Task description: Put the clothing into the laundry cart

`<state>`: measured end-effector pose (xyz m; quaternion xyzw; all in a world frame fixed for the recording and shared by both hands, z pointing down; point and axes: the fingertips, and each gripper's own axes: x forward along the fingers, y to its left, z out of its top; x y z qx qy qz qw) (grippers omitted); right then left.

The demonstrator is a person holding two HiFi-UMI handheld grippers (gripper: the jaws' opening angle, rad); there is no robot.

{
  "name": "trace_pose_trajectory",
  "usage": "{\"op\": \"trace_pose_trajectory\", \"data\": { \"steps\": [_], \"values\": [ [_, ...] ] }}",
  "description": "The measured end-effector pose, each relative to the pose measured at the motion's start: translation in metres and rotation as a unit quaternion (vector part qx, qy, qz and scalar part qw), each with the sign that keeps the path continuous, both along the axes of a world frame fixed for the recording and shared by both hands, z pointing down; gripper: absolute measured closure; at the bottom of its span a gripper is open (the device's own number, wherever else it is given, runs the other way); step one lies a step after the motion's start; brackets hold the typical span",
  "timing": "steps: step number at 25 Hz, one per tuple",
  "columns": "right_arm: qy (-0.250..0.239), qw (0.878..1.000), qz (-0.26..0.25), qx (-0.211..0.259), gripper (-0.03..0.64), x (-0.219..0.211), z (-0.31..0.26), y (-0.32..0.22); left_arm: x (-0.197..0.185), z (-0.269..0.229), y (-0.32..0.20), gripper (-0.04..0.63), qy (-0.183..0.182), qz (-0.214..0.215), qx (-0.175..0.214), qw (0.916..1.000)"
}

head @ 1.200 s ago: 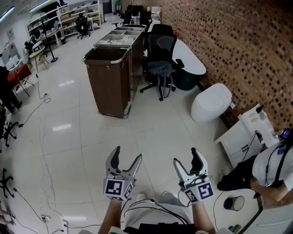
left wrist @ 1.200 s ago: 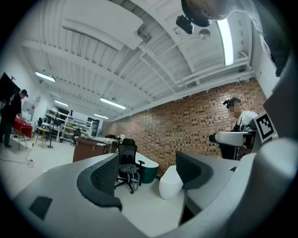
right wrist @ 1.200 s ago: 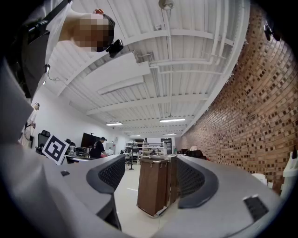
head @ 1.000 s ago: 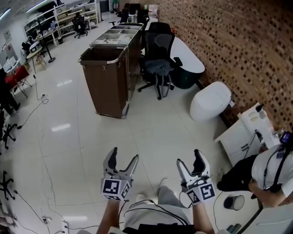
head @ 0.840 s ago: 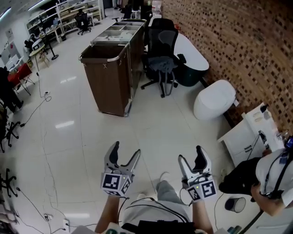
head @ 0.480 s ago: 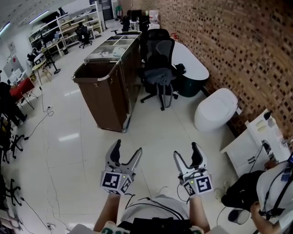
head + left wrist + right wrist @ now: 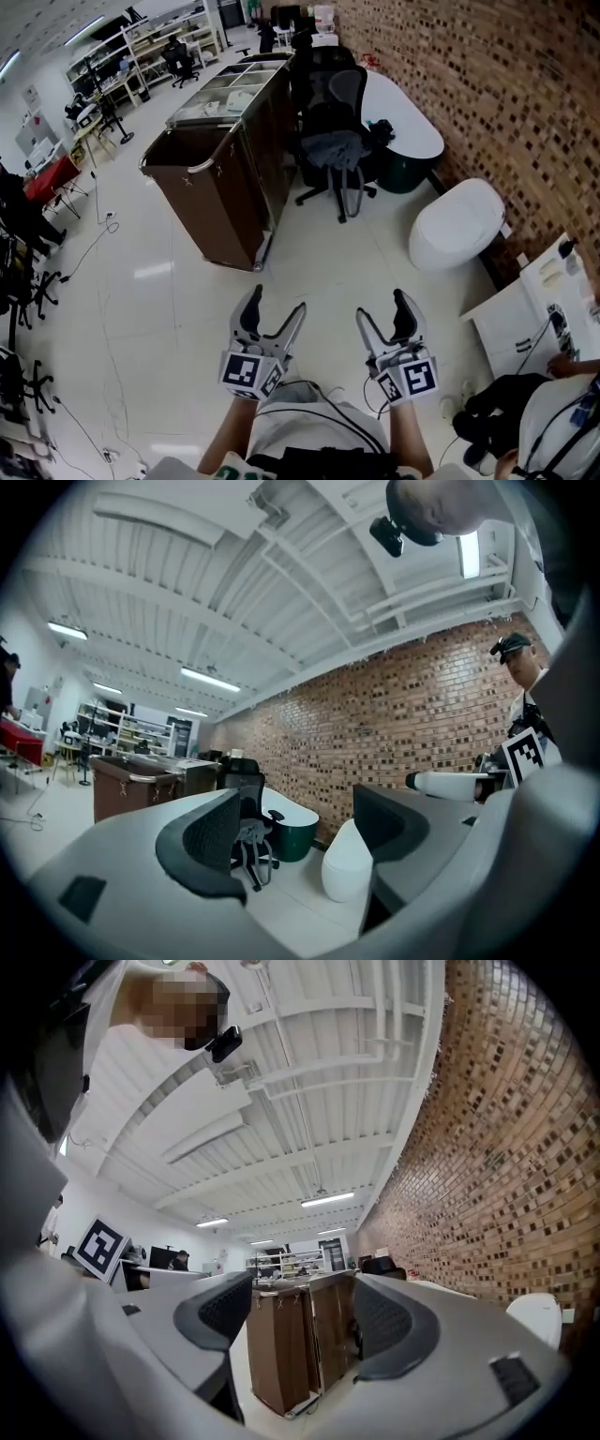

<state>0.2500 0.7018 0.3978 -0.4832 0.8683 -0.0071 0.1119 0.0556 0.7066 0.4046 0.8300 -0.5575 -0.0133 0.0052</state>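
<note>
My left gripper (image 7: 276, 302) has its jaws spread apart with nothing between them. My right gripper (image 7: 382, 309) is the same, released and empty. I hold the two side by side, low in the head view, over the pale tiled floor (image 7: 178, 309), both pointing forward.

Through the left gripper's jaws I see only far-off things: a black office chair (image 7: 341, 94) and a rounded white seat (image 7: 459, 223) (what kind, I cannot tell) near the brick wall (image 7: 497, 84). Through the right gripper's jaws the laundry cart (image 7: 220, 211) shows, well apart from the pads.

The cart is tall and brown with a metal rim round its open top. It stands ahead of me and to the left of both grippers. A longer unit with metal trays (image 7: 230, 89) on top sits directly behind it.

The clothing (image 7: 330, 148), a grey piece, lies draped on the seat of the office chair, just to the right of the cart and not in it. Beyond the chair a white oval table (image 7: 405, 120) stands against the brick wall.
</note>
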Motion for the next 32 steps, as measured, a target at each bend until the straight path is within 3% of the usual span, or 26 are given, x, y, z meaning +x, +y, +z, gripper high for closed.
{"op": "trace_pose_trajectory", "data": {
  "steps": [5,10,12,17,21,26,29,32],
  "values": [
    [0.008,1.000,-0.010,-0.024,0.270,-0.003,0.021,-0.049,0.000,0.012,-0.046,0.221,-0.012,-0.002,-0.012,0.9999],
    [0.029,0.999,-0.008,-0.027,0.270,-0.018,0.029,-0.125,-0.015,0.026,-0.135,0.221,-0.001,0.000,-0.011,0.9999],
    [0.034,0.999,-0.001,-0.033,0.270,-0.025,0.029,-0.162,-0.014,0.021,-0.177,0.221,0.009,0.017,-0.010,0.9998],
    [0.034,0.999,-0.010,-0.026,0.270,-0.061,0.006,-0.262,-0.022,-0.005,-0.267,0.221,-0.006,0.067,0.004,0.9977],
    [0.049,0.999,0.003,-0.007,0.270,-0.082,-0.003,-0.326,-0.044,-0.008,-0.330,0.221,0.034,0.064,-0.002,0.9973],
    [0.071,0.997,-0.004,-0.016,0.270,-0.103,0.010,-0.388,-0.067,0.010,-0.399,0.221,0.032,0.051,-0.019,0.9980],
    [0.072,0.997,0.001,-0.023,0.270,-0.095,0.016,-0.424,-0.069,0.021,-0.433,0.221,0.042,0.046,-0.042,0.9972],
    [0.062,0.998,0.006,-0.028,0.270,-0.078,0.025,-0.471,-0.056,0.031,-0.471,0.224,0.029,0.048,-0.052,0.9971]
  ]
}}
